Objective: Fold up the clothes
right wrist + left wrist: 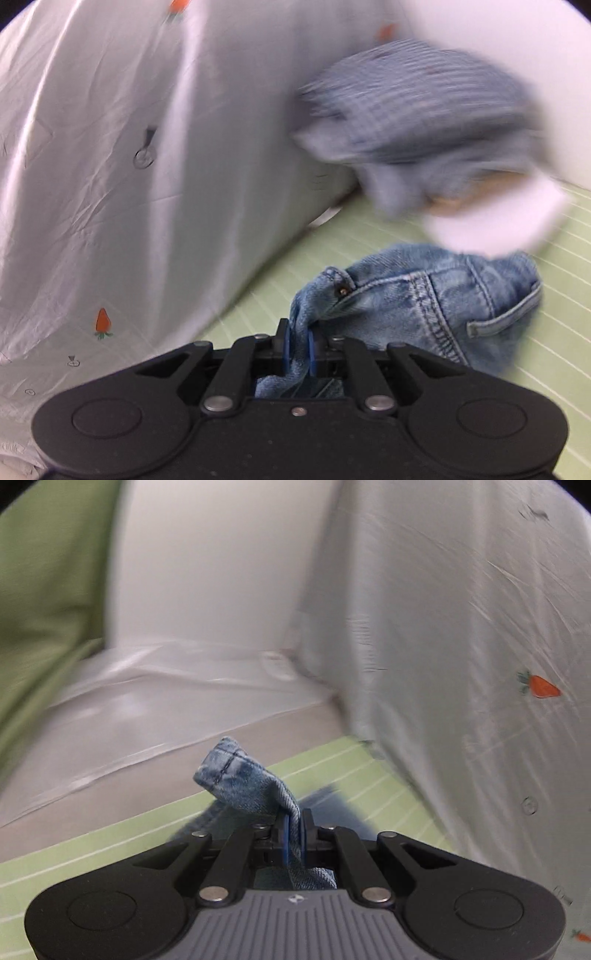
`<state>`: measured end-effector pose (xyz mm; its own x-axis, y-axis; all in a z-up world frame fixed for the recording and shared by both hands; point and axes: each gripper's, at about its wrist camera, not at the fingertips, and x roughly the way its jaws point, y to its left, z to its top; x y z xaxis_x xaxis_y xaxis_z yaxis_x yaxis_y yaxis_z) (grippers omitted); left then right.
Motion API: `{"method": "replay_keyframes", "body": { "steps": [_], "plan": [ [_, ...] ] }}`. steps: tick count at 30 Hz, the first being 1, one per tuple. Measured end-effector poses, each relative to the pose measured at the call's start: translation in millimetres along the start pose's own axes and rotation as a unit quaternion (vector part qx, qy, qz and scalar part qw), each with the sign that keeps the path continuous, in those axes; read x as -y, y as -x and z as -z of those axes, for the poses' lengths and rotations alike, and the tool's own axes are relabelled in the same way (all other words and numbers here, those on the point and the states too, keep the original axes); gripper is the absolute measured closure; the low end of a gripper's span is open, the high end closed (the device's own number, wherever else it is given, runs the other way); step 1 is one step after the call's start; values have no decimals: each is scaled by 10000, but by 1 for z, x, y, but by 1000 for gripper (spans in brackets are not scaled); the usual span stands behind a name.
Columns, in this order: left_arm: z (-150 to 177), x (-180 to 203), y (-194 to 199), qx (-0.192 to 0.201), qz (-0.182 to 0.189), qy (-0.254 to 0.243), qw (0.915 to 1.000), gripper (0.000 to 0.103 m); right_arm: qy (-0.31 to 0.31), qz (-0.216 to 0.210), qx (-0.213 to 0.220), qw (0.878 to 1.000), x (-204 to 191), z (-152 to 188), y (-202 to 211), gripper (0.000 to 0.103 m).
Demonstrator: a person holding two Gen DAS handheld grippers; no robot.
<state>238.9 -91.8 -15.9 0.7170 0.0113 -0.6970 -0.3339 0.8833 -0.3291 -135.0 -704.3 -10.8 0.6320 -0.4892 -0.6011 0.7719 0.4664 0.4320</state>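
Jeans [424, 295]: blue denim, bunched on the green striped mat, lower right of the right wrist view; a pocket, a belt loop and a rivet show. One end runs into my right gripper.
Right gripper [297, 350]: closed on a fold of the jeans, blue pads pinching the denim at bottom centre of the frame; cloth also shows behind the pads, inside the gripper body.
Left gripper [293, 830]: closed on a hem of the jeans [251, 779]; the stitched edge sticks up and to the left above my pads, bottom centre of the left wrist view.
Mat [554, 332]: light green with thin white lines, under the jeans; also across the lower part of the left view [110, 842].
Sheet [129, 166]: white with small orange carrots, fills the left half of the right view; in the left view it stands on the right side [461, 664].
Checked cloth [424, 110]: blue and white, very blurred, upper right of the right view, above the jeans; cannot tell what garment it is.
White patch [491, 225]: blurred, just under the checked cloth, overlapping the top edge of the jeans; cannot tell what it is.
Green cloth [44, 590]: plain, left edge of the left view, blurred.
Clear plastic [147, 686]: shiny, wrinkled, middle left of the left view, beyond the mat.
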Motion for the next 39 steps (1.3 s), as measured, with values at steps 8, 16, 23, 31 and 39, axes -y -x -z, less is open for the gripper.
{"method": "replay_keyframes", "body": {
  "steps": [8, 16, 23, 31, 39],
  "plan": [
    [41, 67, -41, -347, 73, -609, 9975, 35, 192, 678, -210, 9973, -17, 24, -47, 21],
    [124, 50, -19, -1198, -215, -1416, 9824, 35, -414, 1826, -658, 9801, 24, 85, -18, 18],
    [155, 59, 26, -1209, 287, -1667, 9781, 35, -1640, 1175, -762, 9765, 54, 102, -34, 18],
    [140, 53, 92, -759, 402, -1773, 9804, 35, -1147, 704, -760, 9880, 63, 95, -21, 94],
    [142, -2, 135, -619, 353, -1460, 9867, 34, -138, 860, -490, 9950, 85, 92, -2, 90]
  ]
}}
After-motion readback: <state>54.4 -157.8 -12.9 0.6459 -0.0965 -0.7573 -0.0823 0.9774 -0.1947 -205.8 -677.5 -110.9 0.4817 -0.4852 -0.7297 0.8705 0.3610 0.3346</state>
